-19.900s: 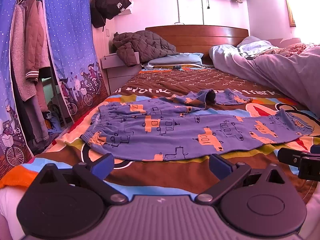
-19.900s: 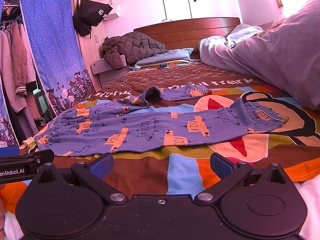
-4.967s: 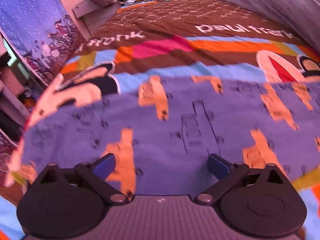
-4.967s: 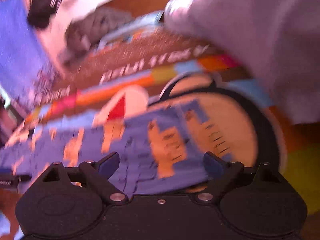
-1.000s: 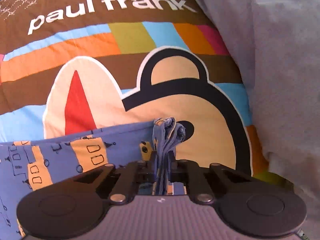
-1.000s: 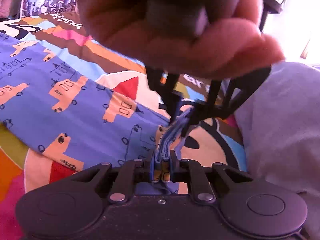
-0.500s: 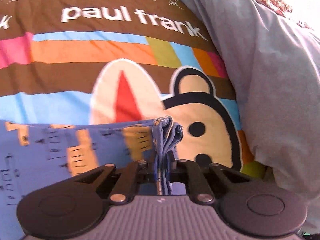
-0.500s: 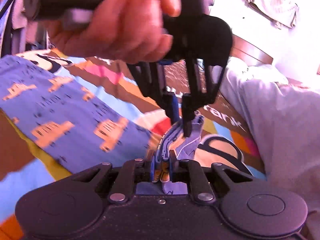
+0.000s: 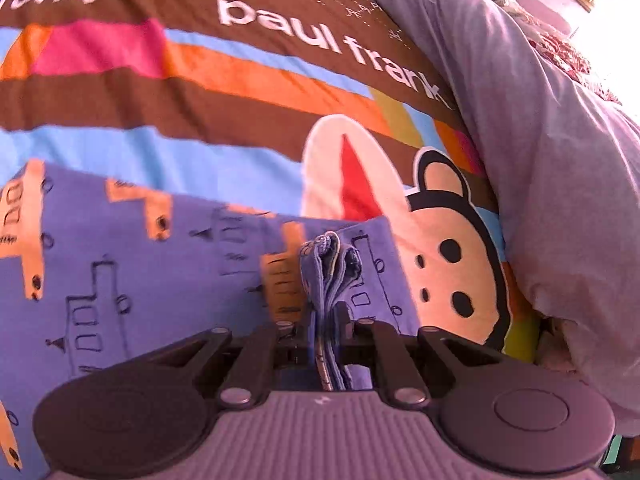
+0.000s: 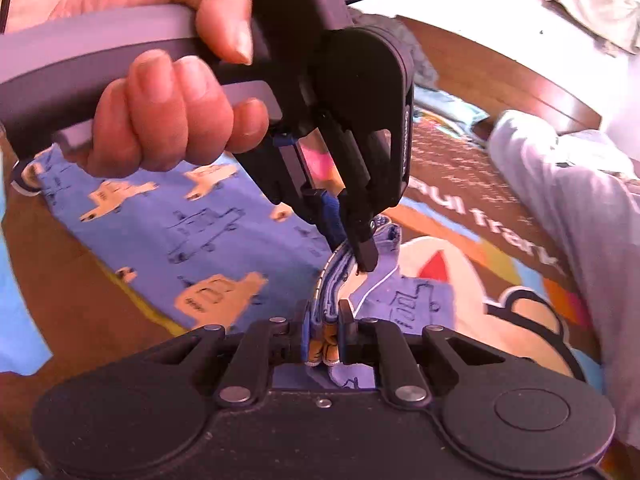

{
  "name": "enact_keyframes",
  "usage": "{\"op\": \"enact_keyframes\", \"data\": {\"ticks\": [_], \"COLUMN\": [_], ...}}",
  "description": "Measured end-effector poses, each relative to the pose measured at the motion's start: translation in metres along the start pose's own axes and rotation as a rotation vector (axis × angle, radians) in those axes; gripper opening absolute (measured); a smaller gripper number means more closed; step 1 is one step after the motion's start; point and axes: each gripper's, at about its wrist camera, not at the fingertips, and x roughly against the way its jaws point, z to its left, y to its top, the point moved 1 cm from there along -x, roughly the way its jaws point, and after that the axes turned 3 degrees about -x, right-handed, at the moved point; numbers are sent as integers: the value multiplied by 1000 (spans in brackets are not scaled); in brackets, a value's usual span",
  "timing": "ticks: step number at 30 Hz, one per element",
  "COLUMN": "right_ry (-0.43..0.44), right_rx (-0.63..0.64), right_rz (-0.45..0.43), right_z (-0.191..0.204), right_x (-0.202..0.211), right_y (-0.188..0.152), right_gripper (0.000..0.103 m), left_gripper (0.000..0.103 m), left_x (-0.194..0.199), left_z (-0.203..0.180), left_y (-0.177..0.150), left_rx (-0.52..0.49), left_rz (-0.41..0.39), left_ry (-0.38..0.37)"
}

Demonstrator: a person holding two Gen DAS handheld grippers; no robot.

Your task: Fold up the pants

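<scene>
Both your grippers clamp the pants' bunched end.
Your left gripper and right gripper pinch the blue pants above the bedspread.

— Where does the left wrist view look from?
— Low over the bedspread, facing the grey duvet.
— And the right?
— Close behind the other tool — same pants hem in both.

Black left gripper — grey handle, silver pivot screws, blue-lined jaws, bare hand
</scene>
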Motion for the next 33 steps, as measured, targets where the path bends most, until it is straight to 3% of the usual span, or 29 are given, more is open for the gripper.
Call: {"op": "enact_keyframes", "data": {"ticks": [6, 12, 16, 27, 33], "right_ry": [30, 27, 22, -28, -53], "right_rx": [71, 97, 111, 203, 305], "right_rz": [63, 79, 81, 61, 36], "right_z": [20, 24, 24, 36, 51], "right_x": [-20, -26, -27, -30, -25], "right_y": [-6, -9, -10, -13, -12], "right_gripper": [13, 18, 18, 17, 14], "left_gripper": [10, 15, 15, 10, 10], "left_x": [-11, -13, -14, -12, 8], "left_z": [42, 60, 60, 44, 55], "left_y": [-20, -32, -33, -31, -30], "left_rx": [44, 58, 55, -12, -10], "left_rz": [-48, -101, -112, -103, -114], "left_ry": [-95, -176, -176, -85, -107]}}
